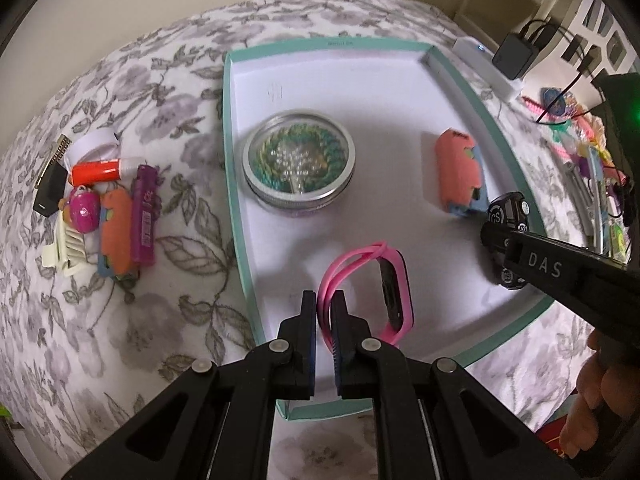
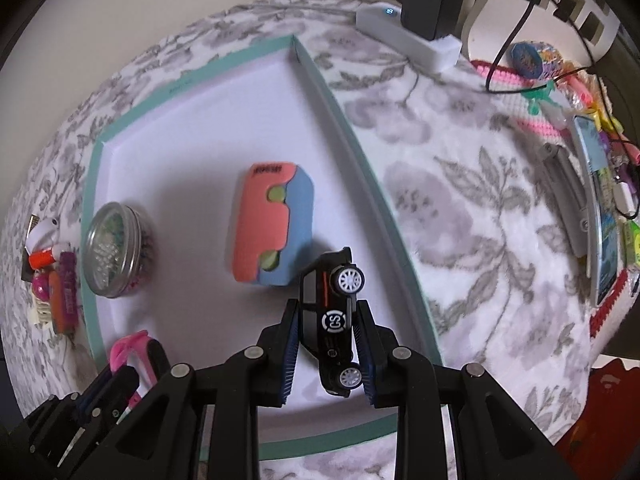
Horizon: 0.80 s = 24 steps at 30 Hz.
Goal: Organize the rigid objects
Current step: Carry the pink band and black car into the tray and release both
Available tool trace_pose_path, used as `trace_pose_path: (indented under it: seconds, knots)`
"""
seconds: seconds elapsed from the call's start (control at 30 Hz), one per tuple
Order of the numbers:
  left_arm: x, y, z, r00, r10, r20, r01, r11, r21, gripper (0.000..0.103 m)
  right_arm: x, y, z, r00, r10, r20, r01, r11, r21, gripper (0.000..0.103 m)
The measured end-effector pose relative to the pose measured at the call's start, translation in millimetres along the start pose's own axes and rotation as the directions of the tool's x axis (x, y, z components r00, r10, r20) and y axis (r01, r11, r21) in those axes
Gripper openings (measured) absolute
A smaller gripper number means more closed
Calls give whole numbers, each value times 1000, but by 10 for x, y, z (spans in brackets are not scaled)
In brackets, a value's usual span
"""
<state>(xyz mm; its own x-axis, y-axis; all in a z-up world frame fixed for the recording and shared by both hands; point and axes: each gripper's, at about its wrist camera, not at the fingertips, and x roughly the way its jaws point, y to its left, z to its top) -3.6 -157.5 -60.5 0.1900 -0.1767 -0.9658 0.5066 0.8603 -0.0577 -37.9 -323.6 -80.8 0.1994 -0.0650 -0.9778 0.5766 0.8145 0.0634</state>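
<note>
1. Our left hand-held gripper (image 1: 323, 300) is closed on the near loop of the pink wristband (image 1: 372, 292), with the strap pinched between its fingers. The band hangs or rests just over the white floor of the teal-rimmed tray (image 1: 230, 128), near its near edge.

2. We judge the wristband light and flexible; the strap bends, so the black screen module on its right side will sag or swing. Taking it at the stiffer module would steady it more than the strap does.

3. Our right hand-held gripper (image 2: 327, 320) is shut on the black toy car (image 2: 334, 312), its fingers pressed on the car's two long sides at mid-body, nose pointing away. The car is over the tray's near right part, just beside the orange-and-blue eraser-like block (image 2: 270, 224).

4. The car looks rigid, light and smooth-sided, so we expect it could slip or pivot between the pads; its wheels will roll once set down.

5. In the tray, a round tin (image 1: 299, 164) with a clear lid sits toward the left. A cluster of small items lies on the floral bedspread (image 1: 120, 80) left of the tray.
</note>
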Motion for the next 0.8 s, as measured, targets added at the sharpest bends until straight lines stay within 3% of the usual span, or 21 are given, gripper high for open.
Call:
trace_pose_path:
  seconds: [0.47, 0.57, 0.7, 0.8]
  knots:
    - [230, -21, -34, 999, 13, -45, -13, 1000, 10, 9, 23, 33, -31, 1000, -5, 0, 5, 1000, -9, 29]
    - [238, 4, -10, 999, -5, -48, 5, 1000, -3, 30, 46, 21, -33, 1000, -3, -5, 3, 1000, -12, 30]
    - [184, 34, 25, 999, -42, -33, 42, 999, -19, 42, 62, 24, -24, 1000, -11, -5, 11, 1000, -21, 30]
    - [105, 19, 46, 1000, -13, 3, 13, 1000, -1, 56, -11, 35, -8, 1000, -12, 11, 13, 1000, -22, 30]
